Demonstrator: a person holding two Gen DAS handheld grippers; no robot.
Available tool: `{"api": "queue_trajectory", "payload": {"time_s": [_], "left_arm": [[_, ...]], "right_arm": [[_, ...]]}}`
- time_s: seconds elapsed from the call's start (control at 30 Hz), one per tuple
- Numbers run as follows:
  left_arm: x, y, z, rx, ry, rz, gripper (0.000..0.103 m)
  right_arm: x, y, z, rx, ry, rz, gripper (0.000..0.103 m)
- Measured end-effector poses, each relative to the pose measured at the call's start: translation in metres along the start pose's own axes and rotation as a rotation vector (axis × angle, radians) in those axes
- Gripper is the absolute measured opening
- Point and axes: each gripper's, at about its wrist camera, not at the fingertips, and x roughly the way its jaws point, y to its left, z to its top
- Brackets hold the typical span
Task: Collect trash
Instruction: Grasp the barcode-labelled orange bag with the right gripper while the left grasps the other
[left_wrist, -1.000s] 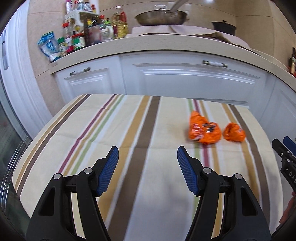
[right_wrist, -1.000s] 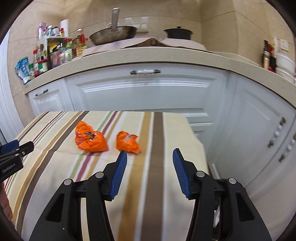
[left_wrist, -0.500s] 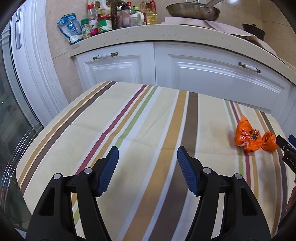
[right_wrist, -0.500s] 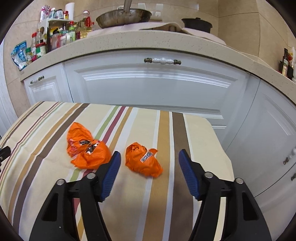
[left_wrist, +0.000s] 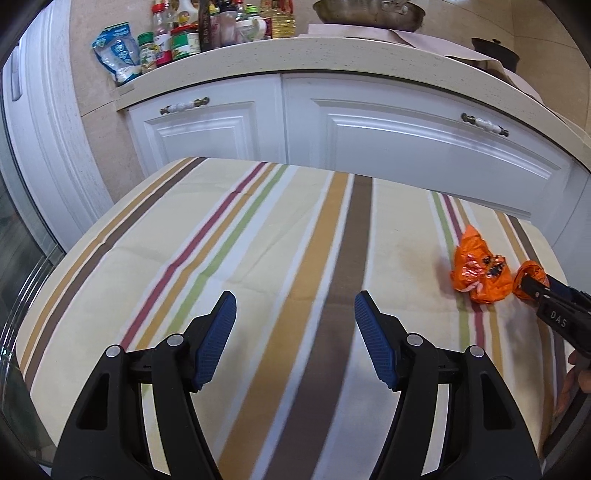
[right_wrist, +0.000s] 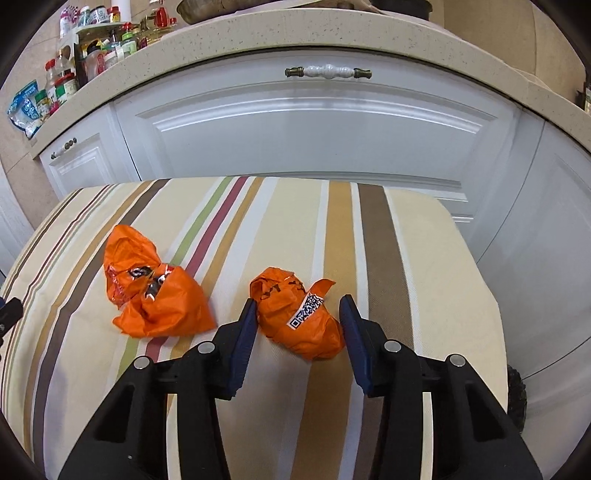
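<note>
The right gripper (right_wrist: 297, 325) was down on the striped cloth (right_wrist: 424, 266), its jaws closing with the small wrapper (right_wrist: 295, 314) between them. The blue pads stood just beside the wrapper on either side; whether they already pressed on it I could not tell, though a thin gap seemed to show at the right pad. This wrapper was a crumpled orange ball with a white QR label on its top, lying near the right end of the cloth, on a tan stripe.

The big wrapper (right_wrist: 151, 291), also orange and crumpled, with dark print in its folds, lay to the left of the small one, apart from it, across the red and green stripes. No tool touched it.

The left gripper (left_wrist: 293, 325) hung over the middle of the cloth with its jaws wide apart and nothing between them. From its camera both wrappers (left_wrist: 480, 273) sat far off to the right, with the right gripper's black finger (left_wrist: 554, 299) reaching in at the small one (left_wrist: 526, 275).

Beyond the cloth's far edge stood white cabinets (right_wrist: 314, 129) under a speckled counter (right_wrist: 295, 37). Jars and bottles (left_wrist: 184, 37) crowded the counter's left end, and a pan (left_wrist: 369, 14) sat farther right.
</note>
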Motion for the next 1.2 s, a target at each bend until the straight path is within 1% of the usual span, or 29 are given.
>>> {"api": "queue_trajectory", "payload": {"time_s": [0.1, 0.2, 0.3, 0.4, 0.53, 0.6, 0.8, 0.97, 1.1, 1.2], "left_arm": [[-0.001, -0.017, 0.000, 0.022, -0.001, -0.029, 0.066], [-0.002, -0.040, 0.000, 0.049, -0.001, -0.080, 0.072], [-0.002, -0.063, 0.001, 0.078, 0.000, -0.118, 0.072], [-0.001, -0.085, 0.001, 0.105, -0.003, -0.144, 0.072], [0.002, -0.114, 0.001, 0.137, -0.014, -0.177, 0.079], [0.004, -0.124, 0.001, 0.148, -0.014, -0.185, 0.079], [0.023, -0.151, 0.002, 0.187, 0.000, -0.166, 0.080], [0.037, -0.160, 0.002, 0.207, 0.010, -0.146, 0.080], [0.044, -0.167, 0.005, 0.222, 0.006, -0.135, 0.085], [0.048, -0.170, 0.006, 0.229, 0.002, -0.121, 0.085]], "right_arm": [[-0.010, -0.005, -0.005, 0.006, -0.021, -0.014, 0.045], [-0.023, -0.016, -0.011, 0.023, -0.042, -0.035, 0.045], [-0.039, -0.032, -0.020, 0.049, -0.060, -0.054, 0.045], [-0.052, -0.045, -0.029, 0.067, -0.072, -0.076, 0.045], [-0.067, -0.062, -0.041, 0.086, -0.079, -0.106, 0.045], [-0.071, -0.070, -0.045, 0.101, -0.080, -0.110, 0.045], [-0.077, -0.089, -0.052, 0.135, -0.093, -0.127, 0.045], [-0.077, -0.103, -0.053, 0.163, -0.103, -0.139, 0.045], [-0.075, -0.109, -0.053, 0.172, -0.104, -0.144, 0.045], [-0.073, -0.112, -0.053, 0.176, -0.100, -0.145, 0.045]]}}
